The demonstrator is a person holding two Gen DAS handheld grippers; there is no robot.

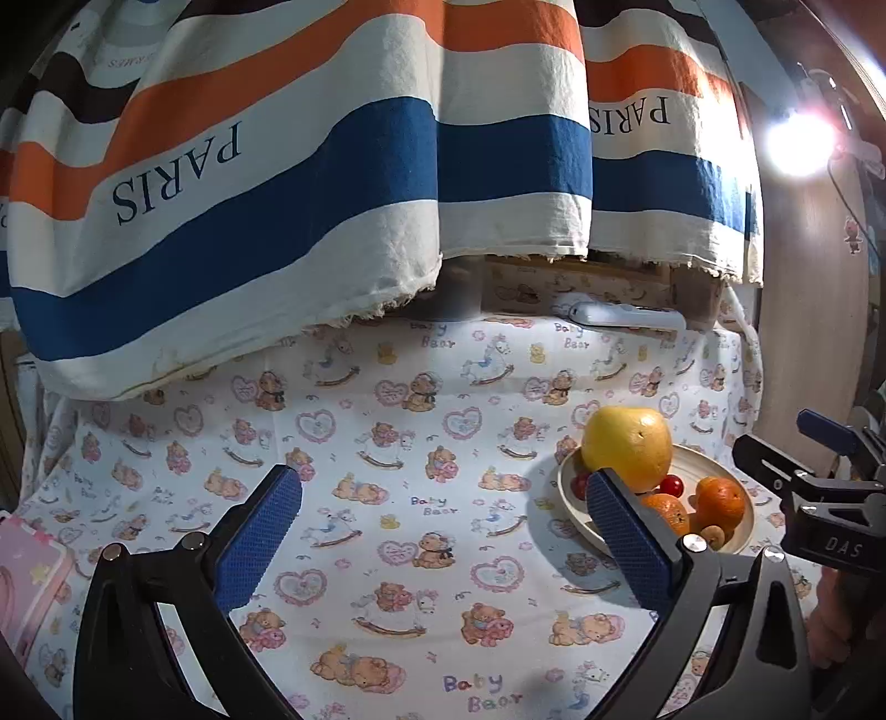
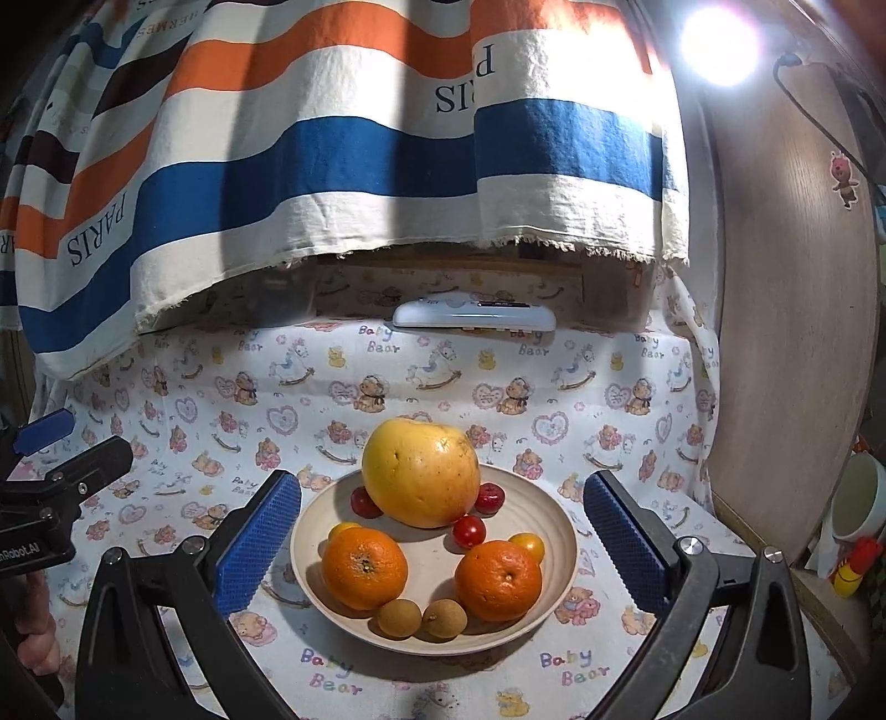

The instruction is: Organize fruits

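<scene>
A cream plate (image 2: 545,518) on the bear-print cloth holds a large yellow grapefruit (image 2: 421,471), two oranges (image 2: 364,566) (image 2: 497,579), small red cherry tomatoes (image 2: 469,530), two brown longans (image 2: 398,617) and small yellow fruits. My right gripper (image 2: 442,534) is open and empty, its blue pads either side of the plate. My left gripper (image 1: 443,526) is open and empty over bare cloth, left of the plate (image 1: 570,487). The grapefruit (image 1: 627,446) and an orange (image 1: 720,501) also show in the left wrist view.
A striped "PARIS" cloth (image 1: 310,183) hangs over the back. A white remote-like device (image 2: 473,317) lies at the back edge. A pink box (image 1: 25,576) sits at far left. A wooden panel (image 2: 786,310), a cup (image 2: 864,504) and a lamp (image 2: 720,47) stand at right.
</scene>
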